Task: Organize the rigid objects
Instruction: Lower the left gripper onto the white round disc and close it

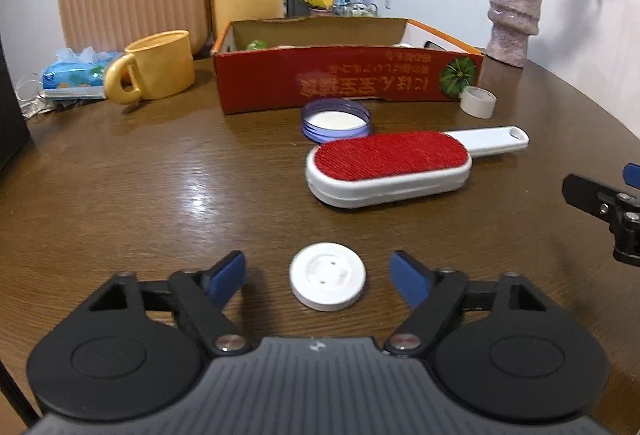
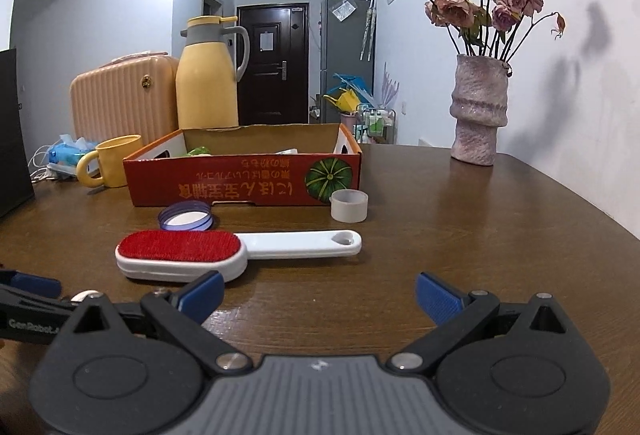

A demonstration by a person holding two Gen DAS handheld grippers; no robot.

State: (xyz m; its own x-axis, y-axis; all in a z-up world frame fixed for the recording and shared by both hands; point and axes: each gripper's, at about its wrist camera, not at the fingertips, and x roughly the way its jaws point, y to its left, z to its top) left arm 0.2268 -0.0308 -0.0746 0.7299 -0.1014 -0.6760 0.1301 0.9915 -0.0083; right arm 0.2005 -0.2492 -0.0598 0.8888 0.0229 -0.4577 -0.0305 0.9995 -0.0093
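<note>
One flat white disc [image 1: 327,282], perhaps two-holed, untouched between spread left jaws; right jaws likewise apart.

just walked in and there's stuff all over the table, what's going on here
A person is tidying loose items with a handheld gripper in each hand. The left gripper is open around a white round cap on the table, its pads not touching it. The right gripper is open and empty, near the lint brush. A purple lid and a tape roll still lie in front of the red cardboard box.
</note>
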